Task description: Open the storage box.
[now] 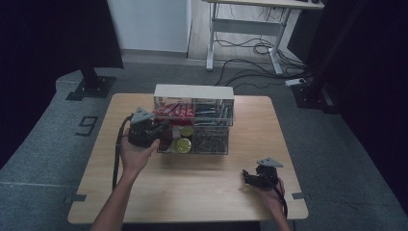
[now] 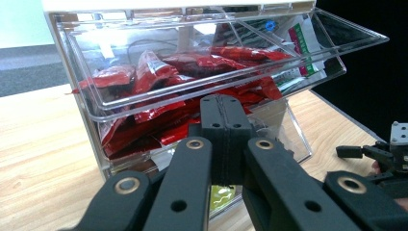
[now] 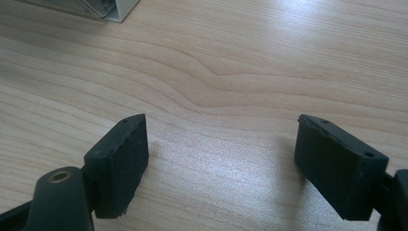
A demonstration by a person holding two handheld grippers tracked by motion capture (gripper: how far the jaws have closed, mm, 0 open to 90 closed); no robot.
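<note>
L tongs (image 2: 225, 120) clamped empty at acrylic bin (image 2: 192, 96) of red packets (image 2: 159, 72); R tongs (image 3: 219, 159) wide on tabletop (image 3: 240, 57); next: spread, reach for packet

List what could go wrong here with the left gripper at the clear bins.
1. The left gripper is shut, its tips close under the raised clear lid of the upper bin; a push may knock the lid or slide the organizer.
2. With the jaws shut, it cannot take a red packet until they open.
3. The right gripper sits open on the table, too far to steady anything.

Black claws (image 1: 161, 129), grey three-cornered top plates (image 1: 269, 162)
</note>
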